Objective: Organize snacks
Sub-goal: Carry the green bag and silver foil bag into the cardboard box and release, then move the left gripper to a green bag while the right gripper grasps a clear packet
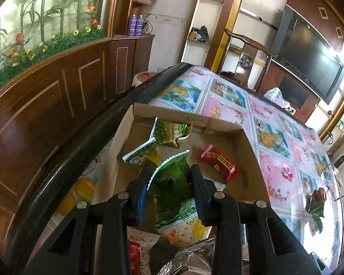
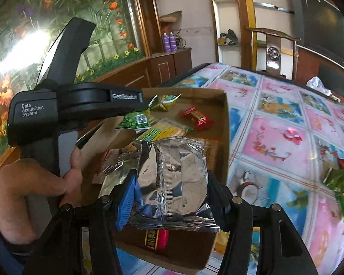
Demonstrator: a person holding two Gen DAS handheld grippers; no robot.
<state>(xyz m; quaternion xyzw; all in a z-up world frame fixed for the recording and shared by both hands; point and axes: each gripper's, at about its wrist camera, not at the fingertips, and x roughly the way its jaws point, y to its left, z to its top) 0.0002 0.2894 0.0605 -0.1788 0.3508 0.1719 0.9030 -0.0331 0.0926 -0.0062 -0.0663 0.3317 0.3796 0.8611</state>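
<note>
A cardboard box [image 2: 224, 123] lies open on the patterned table [image 2: 275, 142]. Above it, the right gripper [image 2: 169, 190], tilted downward, clamps a silver packet [image 2: 172, 178] sideways across its half-spread jaws. The left gripper [image 1: 169, 178], narrowly parted, pinches a green packet [image 1: 172, 183] pointing lengthwise into the box.

A floral tablecloth [image 1: 275, 142] in pink and blue squares covers the table. Behind it stands a dark wooden chair [image 1: 247, 52], and to the right a black television [image 1: 309, 61] hangs on a brown panelled wall. Two purple spray cans [image 1: 136, 25] stand on a wooden cabinet [image 1: 57, 87], beside a bamboo mural [image 1: 41, 16] edged with artificial flowers.
</note>
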